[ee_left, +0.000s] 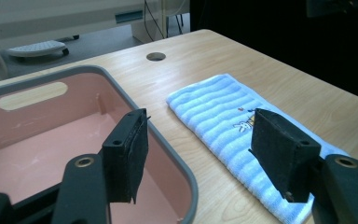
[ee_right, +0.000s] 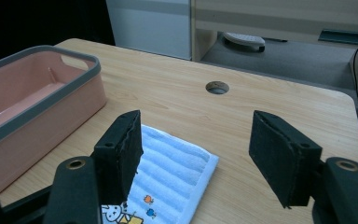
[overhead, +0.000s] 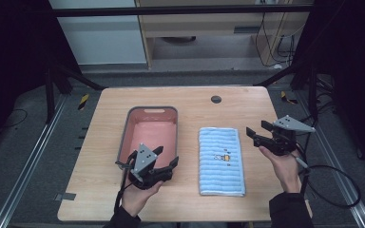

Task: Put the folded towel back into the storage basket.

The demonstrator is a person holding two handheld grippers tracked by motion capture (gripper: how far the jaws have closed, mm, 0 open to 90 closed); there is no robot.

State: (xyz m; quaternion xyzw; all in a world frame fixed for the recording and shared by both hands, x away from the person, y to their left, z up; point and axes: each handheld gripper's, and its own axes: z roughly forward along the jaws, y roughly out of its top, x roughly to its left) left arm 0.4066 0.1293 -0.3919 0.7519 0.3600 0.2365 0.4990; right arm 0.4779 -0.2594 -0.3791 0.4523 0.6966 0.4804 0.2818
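Note:
A folded light-blue striped towel (overhead: 221,161) with a small cartoon print lies flat on the wooden table, right of a pink bin with a grey rim (overhead: 123,137). My left gripper (overhead: 166,158) hovers open over the bin's near right corner, nothing between its jaws. My right gripper (overhead: 258,131) is open just right of the towel's far end, held above the table. In the left gripper view the bin (ee_left: 186,175) sits below the jaws and the towel (ee_left: 219,109) stretches off to the right. The right gripper view has the towel's corner (ee_right: 177,165) under its open jaws.
The bin (ee_right: 37,109) is empty inside. A round cable hole (overhead: 216,99) sits near the table's far edge. Black frame posts stand at both far corners. A cable (overhead: 332,185) loops off the right side of the table.

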